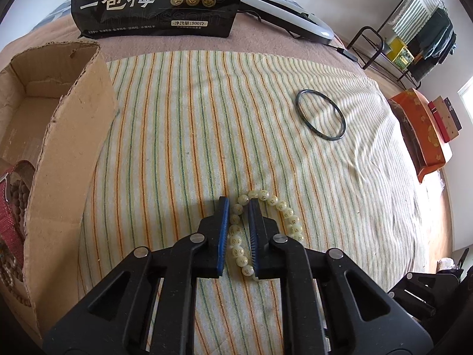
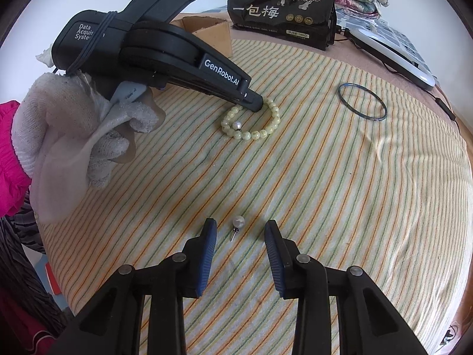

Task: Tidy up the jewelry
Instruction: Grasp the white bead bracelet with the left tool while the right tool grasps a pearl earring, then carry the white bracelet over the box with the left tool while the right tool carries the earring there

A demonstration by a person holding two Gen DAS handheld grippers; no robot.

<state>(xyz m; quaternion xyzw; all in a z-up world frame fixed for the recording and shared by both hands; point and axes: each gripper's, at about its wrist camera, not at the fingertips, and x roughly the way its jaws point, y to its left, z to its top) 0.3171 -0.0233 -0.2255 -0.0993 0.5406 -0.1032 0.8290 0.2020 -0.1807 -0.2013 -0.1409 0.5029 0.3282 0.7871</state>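
Observation:
A pale yellow bead bracelet [image 1: 283, 210] lies on the striped towel [image 1: 207, 118]. My left gripper [image 1: 239, 205] straddles one side of it, with a row of beads between the blue pads, jaws nearly closed on them. In the right wrist view the left gripper [image 2: 251, 102] rests on the bracelet [image 2: 266, 127], where a second pearl [image 2: 236, 124] lies on the beads. A dark thin bangle [image 1: 320, 114] lies to the right, also seen in the right wrist view [image 2: 363, 102]. My right gripper [image 2: 240, 224] is open around a pearl stud earring [image 2: 238, 223] on the towel.
A torn cardboard box [image 1: 68, 136] stands at the left, with brown beads and red cloth [image 1: 11, 207] inside. A black snack bag [image 1: 156, 3] and a white device [image 1: 289, 14] lie at the back. An orange box [image 1: 425, 136] sits beyond the right edge.

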